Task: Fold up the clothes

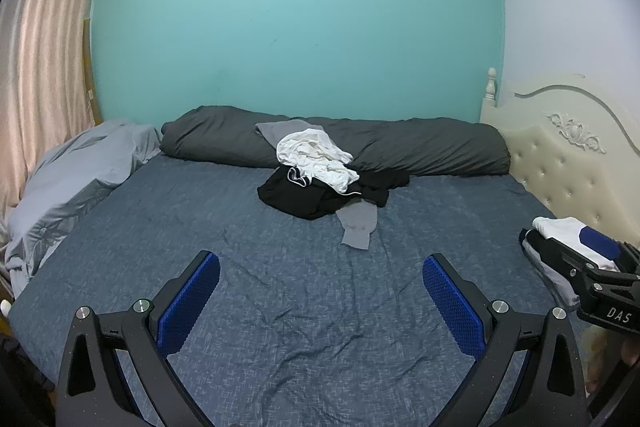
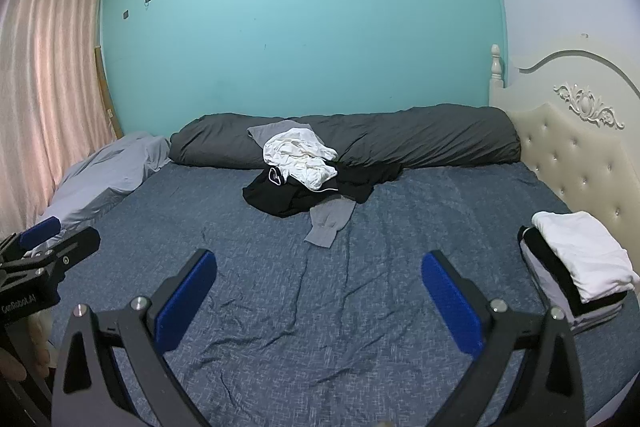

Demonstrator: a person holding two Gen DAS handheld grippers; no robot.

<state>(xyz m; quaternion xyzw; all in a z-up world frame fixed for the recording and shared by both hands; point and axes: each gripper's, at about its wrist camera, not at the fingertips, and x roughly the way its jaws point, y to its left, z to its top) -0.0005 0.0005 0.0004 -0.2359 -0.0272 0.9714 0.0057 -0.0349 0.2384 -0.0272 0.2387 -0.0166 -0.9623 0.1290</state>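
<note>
**Both fingers wide, a loose heap up the bed, a stack at the right**

Blue-padded and spread wide, my left fingers (image 1: 320, 301) fill the lower part of the left view with nothing between them; my right fingers (image 2: 318, 297) stand just as wide and as empty in the right view. Under both runs the blue bed sheet (image 2: 320, 327), bare and lightly creased.

Further out, at the centre of the frame, a loose pile of clothes (image 2: 304, 179) lies well apart from me, against the dark rolled duvet (image 2: 420, 135): a crumpled white garment (image 2: 298, 157) on top, a black garment (image 2: 276, 199) spread beneath, a grey sleeve (image 2: 328, 223) trailing out. That sleeve gives the only clear long axis, running from the heap down towards me and slightly left. The other pieces are too bunched to tell which way they point.

At the right edge, beside the headboard (image 2: 568, 147), a folded stack (image 2: 576, 267) sits with a white piece on top, its long side running up the frame.

All of it should be light, limp and slack, sagging from any single pinch. I judge a hem, shoulder seam or the sleeve's end the best hold, one edge per hand.
</note>
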